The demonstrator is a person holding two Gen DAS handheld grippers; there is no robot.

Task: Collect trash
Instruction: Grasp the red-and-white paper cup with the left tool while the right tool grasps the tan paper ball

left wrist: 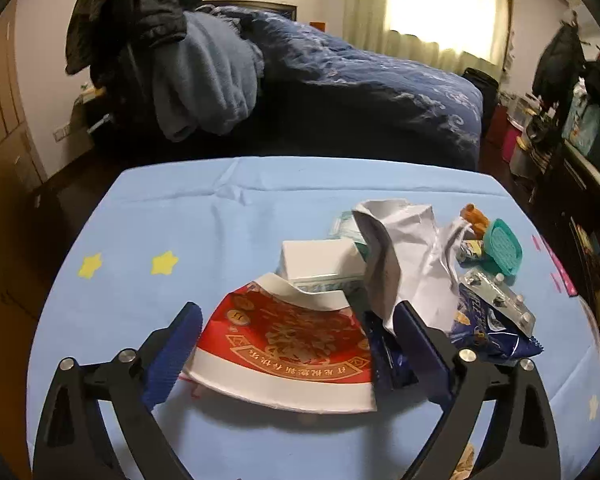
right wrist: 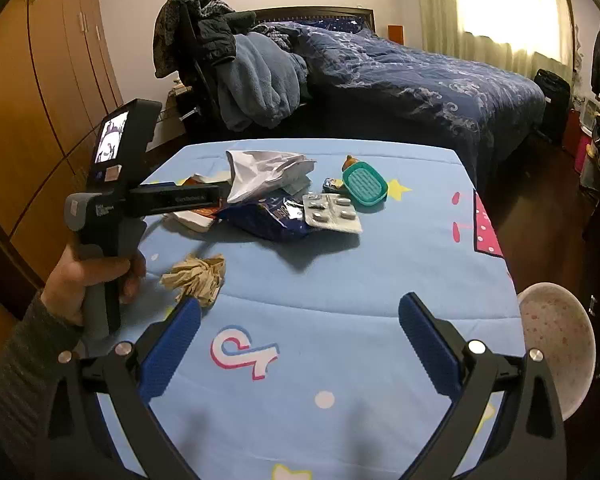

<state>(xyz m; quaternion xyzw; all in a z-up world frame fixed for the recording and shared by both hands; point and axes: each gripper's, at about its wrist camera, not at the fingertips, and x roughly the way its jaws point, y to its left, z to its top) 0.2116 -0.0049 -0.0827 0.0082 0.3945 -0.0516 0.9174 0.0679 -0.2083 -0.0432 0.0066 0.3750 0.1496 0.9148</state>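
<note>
A pile of trash lies on the light blue cloth (left wrist: 172, 216). My left gripper (left wrist: 298, 312) is open low over it, its jaws on either side of a torn red-and-white paper bowl piece (left wrist: 284, 344). Behind that are a white box (left wrist: 316, 260) and crumpled white paper (left wrist: 408, 248). To the right lie a dark blue snack wrapper (left wrist: 488, 332), a blister pack (left wrist: 500, 296) and a teal dish (left wrist: 502, 246). My right gripper (right wrist: 300, 304) hangs open over bare cloth, holding nothing. A crumpled brown paper ball (right wrist: 198, 276) sits just beyond its left fingertip.
A hand (right wrist: 88, 280) holds the left tool's handle (right wrist: 112, 216) at the table's left side. A pale speckled bowl-shaped thing (right wrist: 556, 340) stands off the table's right edge. Behind the table is a bed with a dark blue quilt (right wrist: 420, 68) and piled clothes (right wrist: 260, 80).
</note>
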